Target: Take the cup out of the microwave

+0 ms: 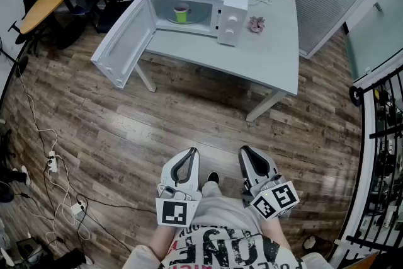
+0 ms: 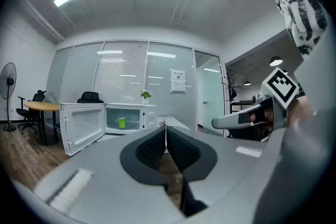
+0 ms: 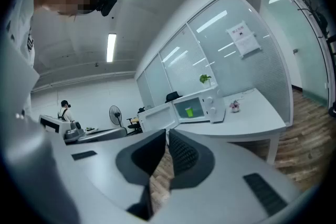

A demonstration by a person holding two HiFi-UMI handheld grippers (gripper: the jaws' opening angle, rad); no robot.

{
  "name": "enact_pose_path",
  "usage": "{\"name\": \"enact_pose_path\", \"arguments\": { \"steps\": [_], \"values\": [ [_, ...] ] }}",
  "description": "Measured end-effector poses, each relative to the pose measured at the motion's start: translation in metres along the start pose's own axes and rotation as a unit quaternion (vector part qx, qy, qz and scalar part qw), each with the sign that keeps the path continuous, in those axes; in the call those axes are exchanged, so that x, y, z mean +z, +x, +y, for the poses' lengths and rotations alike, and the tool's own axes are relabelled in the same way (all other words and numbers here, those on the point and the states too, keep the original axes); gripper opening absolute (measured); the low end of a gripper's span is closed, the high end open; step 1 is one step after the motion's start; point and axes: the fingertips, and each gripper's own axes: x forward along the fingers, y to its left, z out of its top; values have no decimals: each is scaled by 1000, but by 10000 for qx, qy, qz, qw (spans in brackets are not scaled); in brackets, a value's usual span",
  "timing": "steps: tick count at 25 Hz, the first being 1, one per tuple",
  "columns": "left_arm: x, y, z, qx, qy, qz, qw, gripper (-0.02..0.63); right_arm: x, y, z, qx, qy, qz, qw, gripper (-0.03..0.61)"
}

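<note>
Presently, we find the small green plastic cup (image 1: 181,12) upright inside the boxy white microwave (image 1: 232,22). Its white hinged door (image 1: 123,41) is swung wide. The left gripper (image 1: 190,150) and right gripper (image 1: 245,149) are well apart from it, jaws pressed together and empty. We judge two risks: unopened jaws would topple the cup, and a careless reach could clip the door.

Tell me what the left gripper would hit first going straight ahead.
The left gripper likely meets the white table just right of the microwave; only floor lies in between, though depth is unclear.
</note>
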Motion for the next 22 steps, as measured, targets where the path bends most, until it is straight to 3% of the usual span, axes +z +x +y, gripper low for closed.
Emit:
{"name": "enact_pose_path", "arguments": {
  "steps": [15,22],
  "values": [
    [6,14,-22,-6,164,-102,9998,17,6,-14,-17,136,-131,-2,9998,25],
    [1,18,-45,-139,179,-9,9997,21,2,-17,-21,490,23,21,9988,25]
  ]
}}
